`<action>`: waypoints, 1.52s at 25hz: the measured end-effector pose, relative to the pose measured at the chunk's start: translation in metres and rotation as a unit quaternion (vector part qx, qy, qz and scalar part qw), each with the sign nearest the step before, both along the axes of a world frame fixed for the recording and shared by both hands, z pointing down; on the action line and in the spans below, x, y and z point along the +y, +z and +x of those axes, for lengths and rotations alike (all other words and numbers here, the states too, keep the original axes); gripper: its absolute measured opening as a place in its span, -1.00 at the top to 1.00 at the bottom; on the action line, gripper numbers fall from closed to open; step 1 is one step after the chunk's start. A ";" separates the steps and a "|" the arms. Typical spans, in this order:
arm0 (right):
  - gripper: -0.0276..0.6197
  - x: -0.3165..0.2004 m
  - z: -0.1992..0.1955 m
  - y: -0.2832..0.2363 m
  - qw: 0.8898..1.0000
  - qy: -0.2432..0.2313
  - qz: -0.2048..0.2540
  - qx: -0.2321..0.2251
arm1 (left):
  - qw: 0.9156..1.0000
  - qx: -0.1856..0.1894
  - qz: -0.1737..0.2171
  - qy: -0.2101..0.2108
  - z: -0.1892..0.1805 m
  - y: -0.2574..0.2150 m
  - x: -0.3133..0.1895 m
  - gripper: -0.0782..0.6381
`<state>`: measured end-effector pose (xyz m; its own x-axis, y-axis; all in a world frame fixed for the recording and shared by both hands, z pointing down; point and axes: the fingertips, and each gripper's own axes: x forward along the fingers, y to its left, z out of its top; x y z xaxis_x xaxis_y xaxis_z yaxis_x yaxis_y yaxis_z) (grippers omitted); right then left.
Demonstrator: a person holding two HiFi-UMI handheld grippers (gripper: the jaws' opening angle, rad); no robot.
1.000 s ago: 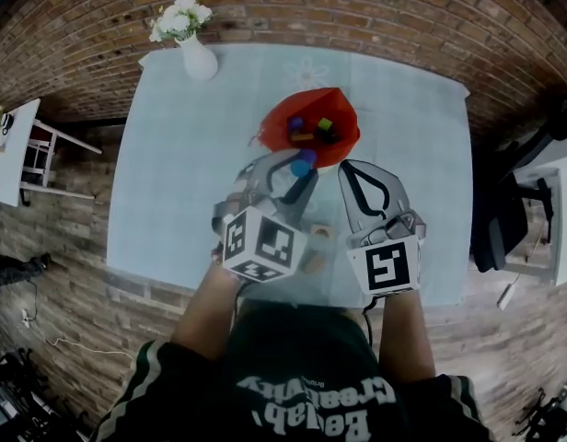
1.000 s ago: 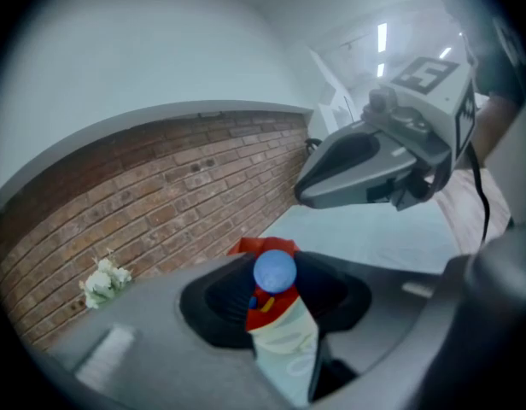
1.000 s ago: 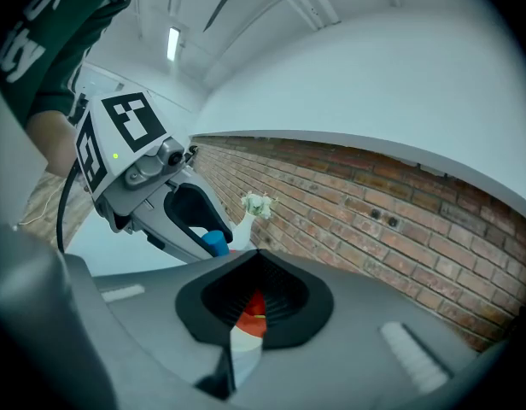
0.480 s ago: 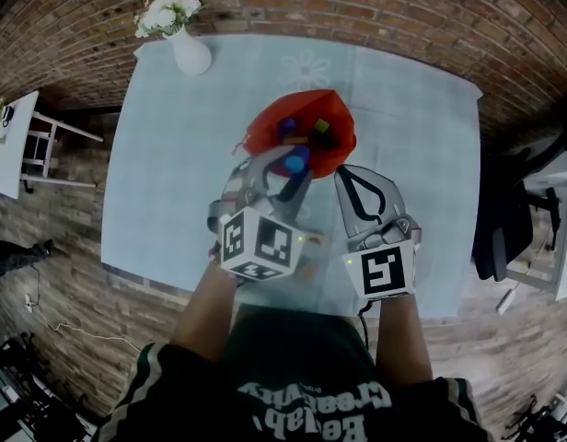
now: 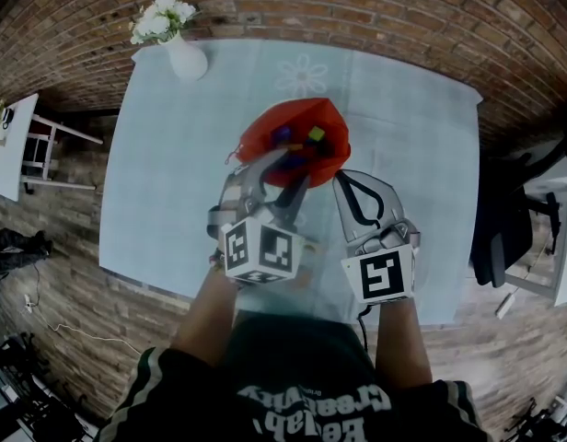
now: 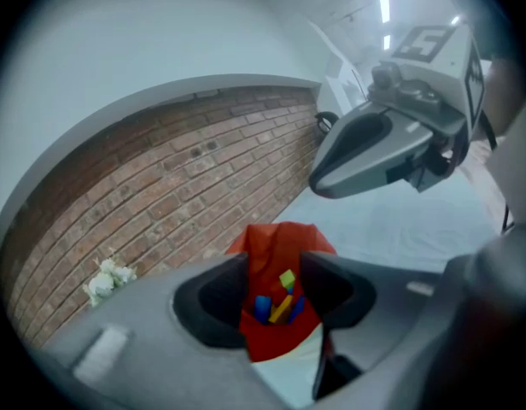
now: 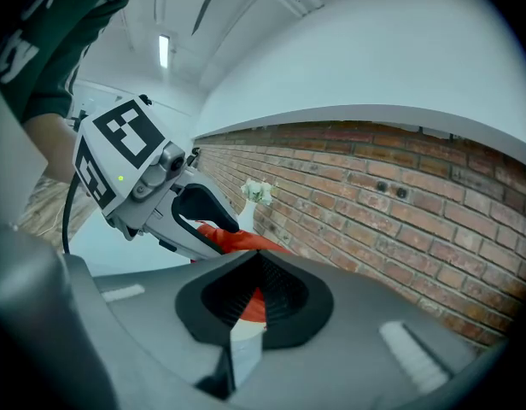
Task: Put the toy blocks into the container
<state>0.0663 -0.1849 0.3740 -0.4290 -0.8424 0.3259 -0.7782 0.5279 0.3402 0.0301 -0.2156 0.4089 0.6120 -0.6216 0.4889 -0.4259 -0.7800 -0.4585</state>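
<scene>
A red container [image 5: 265,138] sits mid-table with several coloured blocks [image 5: 315,134] inside. My left gripper [image 5: 282,168] hangs over its near rim. Its jaws have just been opening, and they stand open with nothing between them. In the left gripper view the container [image 6: 278,242] shows through the gap of the gripper [image 6: 271,268], holding a green block [image 6: 287,278], a blue one [image 6: 262,307] and a yellow one [image 6: 283,308]. My right gripper [image 5: 350,180] hovers just right of the container, shut and empty. The right gripper view shows its tips [image 7: 256,259] meeting, with the container [image 7: 244,239] beyond.
A white vase with flowers [image 5: 186,55] stands at the table's far left corner. The pale tablecloth [image 5: 173,173] ends at a near edge just below my hands. A brick wall runs behind the table. A dark chair [image 5: 509,219] is off to the right, and a small white table [image 5: 12,145] to the left.
The left gripper carried a blue block over the container's near rim. Its jaws have spread and the block is no longer between them. Both grippers sit slightly closer to the container.
</scene>
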 end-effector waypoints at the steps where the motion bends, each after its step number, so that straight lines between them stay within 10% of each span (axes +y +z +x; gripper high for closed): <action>1: 0.90 0.000 0.001 0.000 1.000 0.000 0.000 0.000 | 1.000 0.000 -0.002 0.000 0.000 0.001 0.000 0.25; 10: 0.90 0.001 0.003 -0.001 1.000 -0.001 0.002 0.000 | 1.000 0.004 -0.020 0.008 0.005 0.004 0.006 0.28; 13: 0.90 0.004 0.001 -0.002 1.000 -0.006 0.002 -0.004 | 1.000 0.012 -0.019 0.012 0.005 0.000 0.011 0.77; 38: 0.90 0.042 -0.067 0.010 0.998 -0.059 -0.015 0.000 | 0.998 0.003 -0.067 0.003 -0.058 0.017 0.061 0.77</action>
<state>-0.0006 -0.1431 0.3838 -0.5245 -0.7758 0.3507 -0.7104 0.6258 0.3220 -0.0275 -0.1548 0.4259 0.6185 -0.5472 0.5639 -0.4235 -0.8367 -0.3474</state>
